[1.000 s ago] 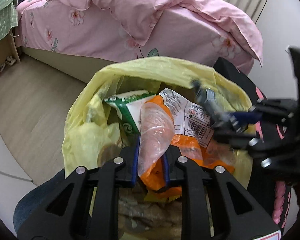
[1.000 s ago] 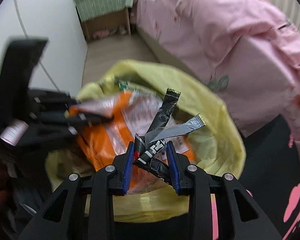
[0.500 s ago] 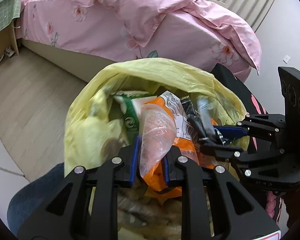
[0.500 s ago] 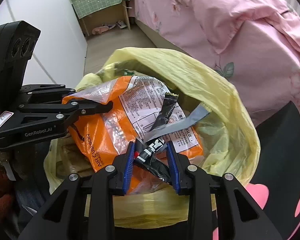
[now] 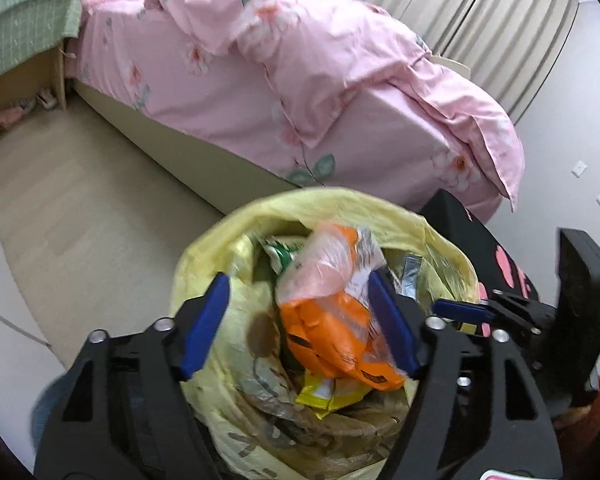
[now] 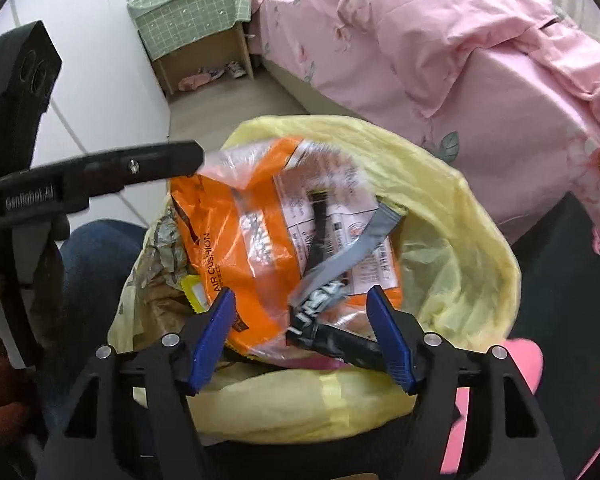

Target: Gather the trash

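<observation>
Both tools, left tool and right tool, now opening wide, orange wrapper and black sachets dropped into yellow bag; remaining trash probably off-view.

Wrappers lie in the bag (bed behind it).

Left gripper: matte black plastic frame, triangular cut-outs, silver screws, blue ribbed finger pads | Right gripper: same black frame, blue pads, silver screws | White "GenRobot.AI" lettering on left gripper's side | Person's leg: blue denim
</observation>
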### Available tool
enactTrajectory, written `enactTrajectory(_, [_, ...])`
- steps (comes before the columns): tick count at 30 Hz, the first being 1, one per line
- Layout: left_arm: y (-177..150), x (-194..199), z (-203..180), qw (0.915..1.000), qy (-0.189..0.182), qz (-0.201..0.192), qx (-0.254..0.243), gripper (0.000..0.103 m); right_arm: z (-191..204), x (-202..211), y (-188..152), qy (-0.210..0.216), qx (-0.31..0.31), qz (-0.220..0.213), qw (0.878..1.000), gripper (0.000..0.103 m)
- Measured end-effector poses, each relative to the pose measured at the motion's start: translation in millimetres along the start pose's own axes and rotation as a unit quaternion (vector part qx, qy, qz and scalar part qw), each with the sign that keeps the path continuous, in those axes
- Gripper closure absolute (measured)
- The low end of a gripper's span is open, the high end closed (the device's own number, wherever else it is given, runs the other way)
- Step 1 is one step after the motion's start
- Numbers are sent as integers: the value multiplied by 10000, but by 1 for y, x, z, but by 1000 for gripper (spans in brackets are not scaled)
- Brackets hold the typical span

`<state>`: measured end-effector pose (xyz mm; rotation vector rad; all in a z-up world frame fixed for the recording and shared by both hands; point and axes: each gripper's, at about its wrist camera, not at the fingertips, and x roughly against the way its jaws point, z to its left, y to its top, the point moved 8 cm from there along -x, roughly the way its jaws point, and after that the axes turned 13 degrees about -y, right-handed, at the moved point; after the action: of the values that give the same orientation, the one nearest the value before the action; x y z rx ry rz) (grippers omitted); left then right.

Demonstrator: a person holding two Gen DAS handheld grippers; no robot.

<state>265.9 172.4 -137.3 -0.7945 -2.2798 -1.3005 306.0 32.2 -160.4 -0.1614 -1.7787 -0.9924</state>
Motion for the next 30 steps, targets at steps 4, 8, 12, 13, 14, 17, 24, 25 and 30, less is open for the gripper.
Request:
enactTrajectory(4, [7, 24, -3, 9991, 320, -230, -180, 19, -12, 39, -5, -137, -441, -405, 9981, 35])
enactTrajectory(8, [1, 50, -30, 9962, 376, -424, -662, 17, -27, 88, -25, -560, -880, -753, 9917, 35])
enactTrajectory(12, [-27, 81, -75, 9917, 166, -474, -1182, 17, -31, 141, -62, -1029, -1363, -1014, 9801, 35])
enactTrajectory(13, [-35, 87, -85, 9910, 79, -465, -1253, 17, -29, 151, -71, -1078, -1464, -1066, 9775, 35])
enactTrajectory(14, [-45, 95, -96, 9900, -31, -437, -1344, 17, -28, 161, -79, -1111, -1561, -1123, 9750, 35])
enactTrajectory(17, [-70, 113, -121, 9873, -113, -331, -1548, 17, -23, 188, -107, -1303, -1933, -1189, 9652, 35])
enactTrajectory(24, [-114, 134, -157, 9807, -156, -136, -1942, 17, -10, 237, -166, -1869, -2374, -1394, 9430, 35])
enactTrajectory(25, [-117, 135, -160, 9802, -133, -124, -1973, 17, -9, 239, -170, -1862, -2416, -1386, 9422, 35])
enactTrajectory(30, [-121, 147, -165, 9781, 50, -215, -2069, 17, 0, 252, -193, -2012, -2558, -1386, 9354, 35])
